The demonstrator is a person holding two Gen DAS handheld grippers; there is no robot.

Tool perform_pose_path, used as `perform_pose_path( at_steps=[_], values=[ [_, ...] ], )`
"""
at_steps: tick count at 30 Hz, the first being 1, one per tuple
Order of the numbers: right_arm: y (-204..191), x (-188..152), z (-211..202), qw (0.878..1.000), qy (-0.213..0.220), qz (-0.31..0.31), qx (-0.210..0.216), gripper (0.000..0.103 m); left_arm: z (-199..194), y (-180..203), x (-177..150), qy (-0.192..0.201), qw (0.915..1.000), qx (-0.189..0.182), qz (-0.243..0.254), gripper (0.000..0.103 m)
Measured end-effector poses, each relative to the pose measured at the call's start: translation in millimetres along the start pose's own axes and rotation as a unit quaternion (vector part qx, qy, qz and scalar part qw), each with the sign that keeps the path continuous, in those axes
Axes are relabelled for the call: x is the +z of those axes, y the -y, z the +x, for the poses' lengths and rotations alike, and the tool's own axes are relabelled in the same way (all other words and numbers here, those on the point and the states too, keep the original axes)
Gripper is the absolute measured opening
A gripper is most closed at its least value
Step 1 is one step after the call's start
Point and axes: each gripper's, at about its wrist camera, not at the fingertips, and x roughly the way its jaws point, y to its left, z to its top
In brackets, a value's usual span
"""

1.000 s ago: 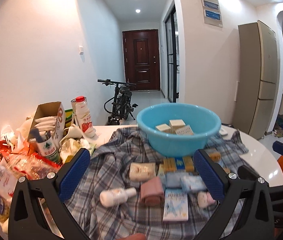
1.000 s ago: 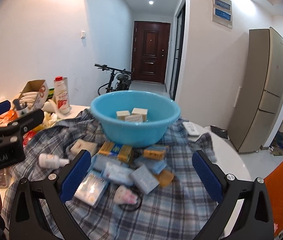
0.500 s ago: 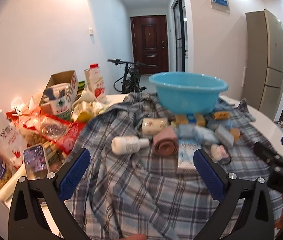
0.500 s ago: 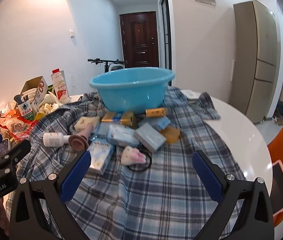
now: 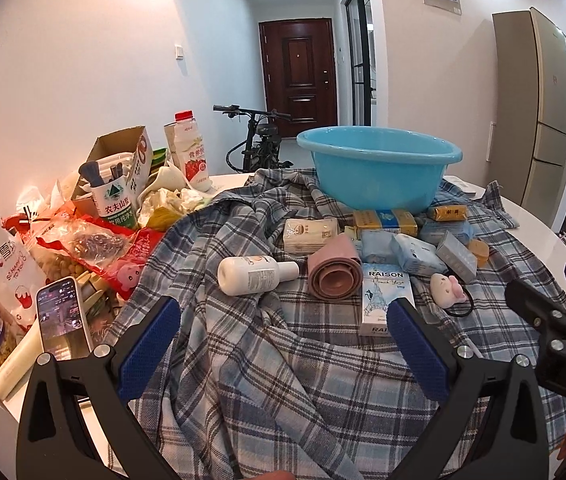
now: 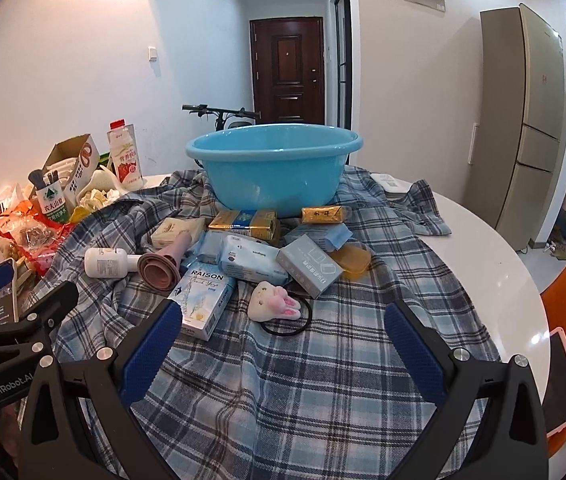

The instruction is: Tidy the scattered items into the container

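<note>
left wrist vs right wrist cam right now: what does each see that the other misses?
Left wrist only: the phone with a lit screen among the snack bags, seen face-on.

Right wrist only: a pink-cased device at the table's right edge, and the black hair tie in full behind the plush bunny.

Both: the blue basin, RAISON box, white bottle, pink roll, plaid cloth, and both tongs open, holding nothing.

place: home, lived-in flat | evidence: tall fridge (image 6: pixel 523 120), wooden entry door (image 6: pixel 287 68), parked bicycle (image 5: pixel 259 140), groceries heaped at the counter's (image 6: pixel 483 248) left edge
</note>
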Motion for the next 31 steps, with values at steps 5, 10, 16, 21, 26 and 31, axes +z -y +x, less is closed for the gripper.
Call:
perform_pose_path(
  at_steps=[5, 10, 16, 21, 26, 31],
  values=[
    [-1.6, -1.4, 12.0, 1.0, -0.012, -0.002, -0.001, 0.103, 4.9, 0.5, -0.3, -0.004, 1.0, -0.007, -0.002, 0.103],
    [-3.0, -1.4, 17.1, 1.0, -0.017, -0.003, -0.002, 0.103, 9.2, 0.0, -0.6, -0.008, 0.9999, -0.007, -0.004, 0.103],
    [-4.9, -1.9, 19.2, 1.0, -0.018, -0.008, -0.004, 0.103, 12.4, -2.9, -1.7, -0.012, 0.9999, -0.006, -0.008, 0.103],
    [-5.8, -1.7, 19.2, 1.0, -0.018, -0.011, -0.004, 0.103, 11.4, -4.8, -1.1, -0.011, 0.9998, -0.011, -0.011, 0.103],
    [-6.1, -1.5, 19.4, 1.0, -0.017, -0.012, -0.004, 0.103, 9.8, -4.0, 0.0, -0.008, 0.9998, -0.012, -0.014, 0.103],
    [-5.8, -2.0, 19.4, 1.0, -0.018, -0.01, -0.004, 0.103, 10.0, -2.9, 1.9, -0.008, 0.9996, -0.014, -0.021, 0.103]
  ],
)
